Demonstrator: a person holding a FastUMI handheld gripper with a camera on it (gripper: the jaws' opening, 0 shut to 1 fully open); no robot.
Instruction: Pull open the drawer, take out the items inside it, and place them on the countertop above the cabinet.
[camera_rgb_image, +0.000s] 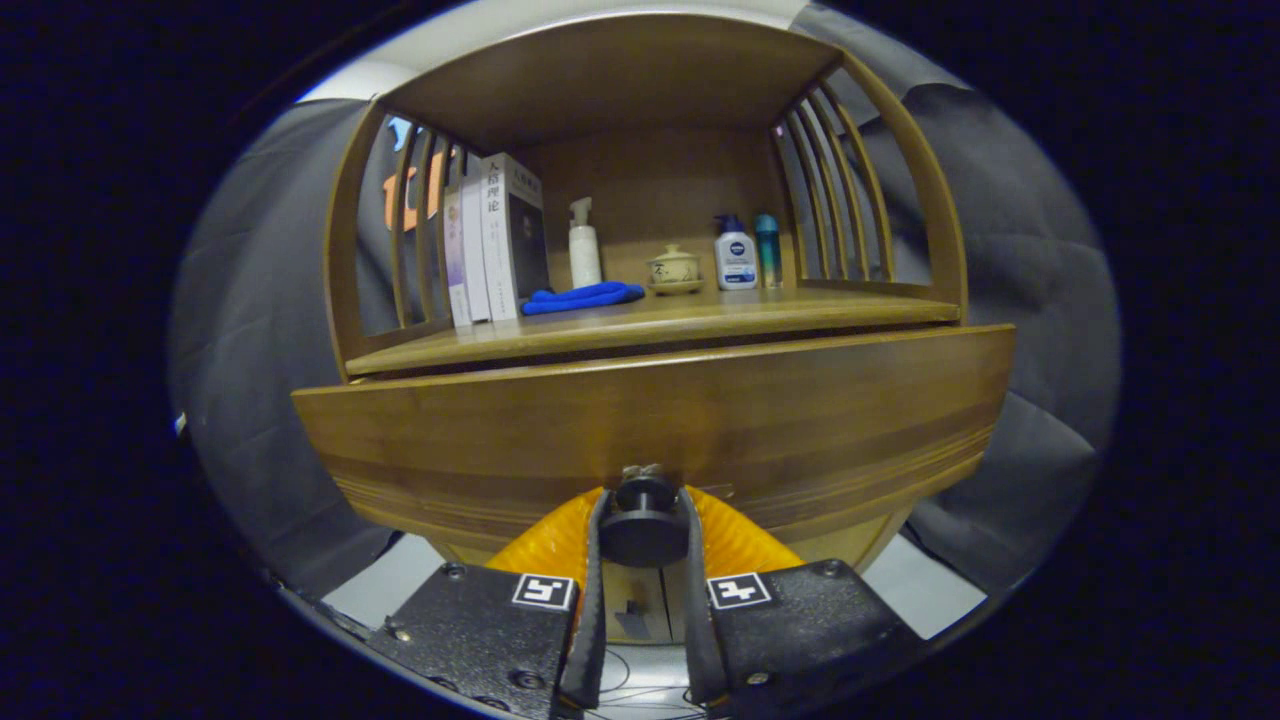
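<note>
Wooden cabinet (650, 420) fronts the booth; the gripper (643, 530) pinches the drawer's round knob (641, 525), one finger on each side; drawer front (700, 420) sits directly ahead, so the pull should run straight back; countertop (700, 315) lies just above.

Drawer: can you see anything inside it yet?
No. The drawer shows only its wooden front, so its contents stay hidden. The claw is shut on the knob. On the countertop above stand books, a blue cloth and bottles.
</note>
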